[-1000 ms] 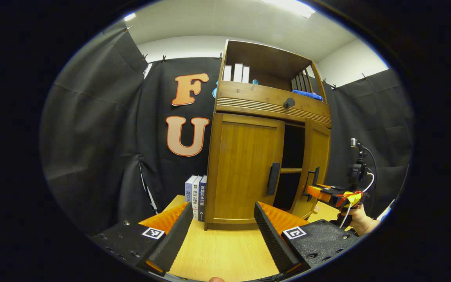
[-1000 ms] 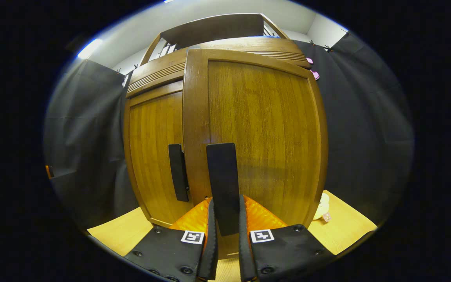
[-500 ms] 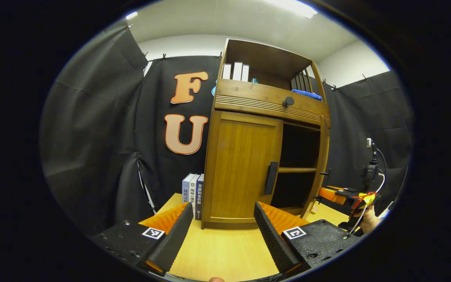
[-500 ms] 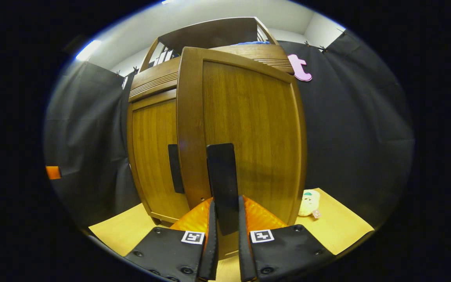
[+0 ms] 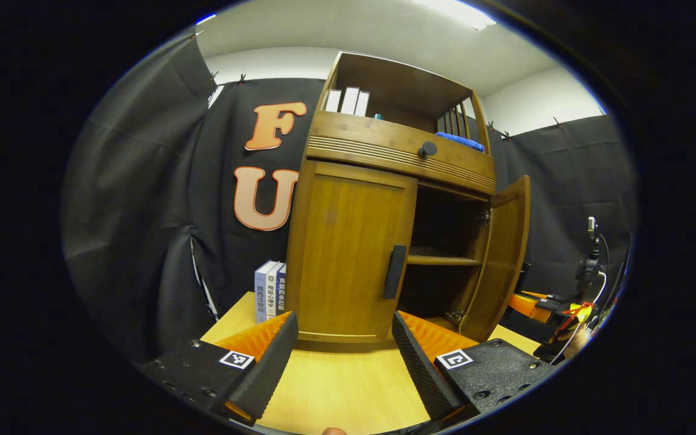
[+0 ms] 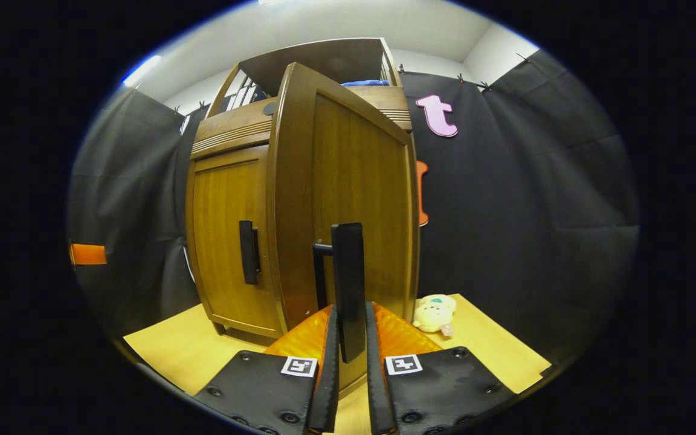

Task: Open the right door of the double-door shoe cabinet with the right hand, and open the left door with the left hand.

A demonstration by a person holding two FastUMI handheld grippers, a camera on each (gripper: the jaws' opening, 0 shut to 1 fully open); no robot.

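I see the shoe cabinet (image 5: 354, 241) on the tabletop (image 5: 342, 393), right door (image 6: 348, 193) swung wide, a bare inner shelf (image 5: 441, 260) showing, left door (image 5: 348, 254) closed. My right tool (image 6: 348, 362) is clenched on the right door's handle (image 6: 348, 284); my left tool (image 5: 342, 356) hangs released before the left door. Books (image 5: 268, 290) stand beside the cabinet, spine writing unreadable.

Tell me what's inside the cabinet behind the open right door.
Behind the right door, one bare wooden shelf shows; the space above is dark, and the left door hides the rest.

Bright ceiling strip lights (image 5: 454, 11) overhead; sharp focus, strong fisheye bending at edges.
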